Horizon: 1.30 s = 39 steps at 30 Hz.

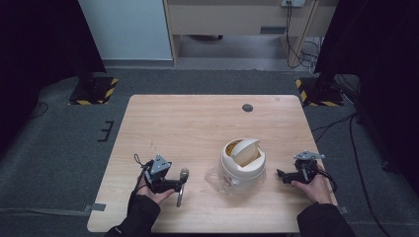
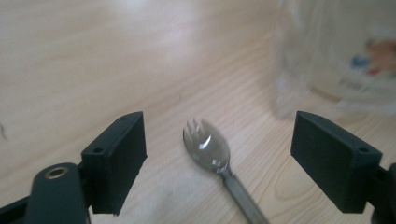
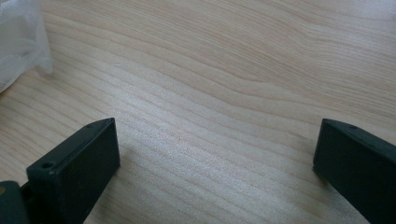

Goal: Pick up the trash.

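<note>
Spork of plain grey metal (image 2: 206, 148), a shallow spoon bowl cut with short tines on a slim flat handle, lies flat on the pale wooden table (image 1: 197, 123). In the high view it sits at about 9 o'clock from the white lidded tub (image 1: 242, 163), which stands on a crumpled clear plastic wrapper (image 1: 217, 177), and well apart from both.

The left gripper (image 2: 217, 158) is low over it with jaws wide; the bowl lies between them, untouched. The right gripper (image 3: 215, 163), also wide and empty, rests on bare wood at 3 o'clock from the tub.

I judge the spork light, stiff and unbreakable, but smooth and thin, so it may skate or pivot when pinched. The neck just behind the bowl looks the best hold: narrow, flat-sided and near the balance point. Lying flat, it leaves little edge for the pads to catch.
</note>
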Motion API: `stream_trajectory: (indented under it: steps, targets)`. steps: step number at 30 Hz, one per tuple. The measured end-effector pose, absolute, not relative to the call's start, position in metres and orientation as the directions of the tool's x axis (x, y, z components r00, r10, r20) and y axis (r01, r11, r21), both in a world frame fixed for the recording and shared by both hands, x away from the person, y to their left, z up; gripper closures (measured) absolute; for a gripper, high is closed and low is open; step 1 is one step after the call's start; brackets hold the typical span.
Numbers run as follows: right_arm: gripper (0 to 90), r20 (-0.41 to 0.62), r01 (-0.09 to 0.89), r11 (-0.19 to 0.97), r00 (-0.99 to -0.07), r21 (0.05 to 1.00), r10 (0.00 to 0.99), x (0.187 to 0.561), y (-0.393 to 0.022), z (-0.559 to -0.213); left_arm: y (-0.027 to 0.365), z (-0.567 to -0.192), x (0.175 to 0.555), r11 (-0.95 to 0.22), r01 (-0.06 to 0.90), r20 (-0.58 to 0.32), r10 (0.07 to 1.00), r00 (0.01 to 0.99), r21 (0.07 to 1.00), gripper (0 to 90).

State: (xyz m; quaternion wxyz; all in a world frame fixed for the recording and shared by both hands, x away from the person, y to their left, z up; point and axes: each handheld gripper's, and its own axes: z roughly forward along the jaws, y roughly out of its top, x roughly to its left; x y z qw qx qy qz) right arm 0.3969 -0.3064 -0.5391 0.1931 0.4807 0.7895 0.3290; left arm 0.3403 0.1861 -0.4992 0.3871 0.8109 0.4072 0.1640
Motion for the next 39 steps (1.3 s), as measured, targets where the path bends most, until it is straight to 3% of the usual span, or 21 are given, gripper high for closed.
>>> stream_trajectory:
  steps: [12,20,27,34,39]
  targets:
    - [0.8,0.011,0.630,0.326,-0.469,0.705,0.883,0.396,-0.306,-0.539,0.177,-0.523,0.339,-0.457,0.587,-0.024,0.775,0.632,0.668,28.7]
    - [1.0,0.009,0.629,0.325,-0.468,0.706,0.884,0.396,-0.306,-0.539,0.179,-0.525,0.342,-0.454,0.581,-0.008,0.784,0.621,0.676,36.8]
    - [1.3,0.013,0.633,0.320,-0.462,0.705,0.887,0.395,-0.306,-0.539,0.189,-0.524,0.347,-0.431,0.584,-0.011,0.799,0.601,0.688,61.1]
    - [1.4,0.013,0.633,0.318,-0.461,0.705,0.888,0.395,-0.305,-0.539,0.193,-0.524,0.349,-0.422,0.588,-0.014,0.805,0.593,0.690,77.7]
    - [7.0,0.014,0.634,0.310,-0.452,0.708,0.892,0.395,-0.307,-0.538,0.190,-0.522,0.348,-0.445,0.584,0.002,0.796,0.605,0.679,79.4]
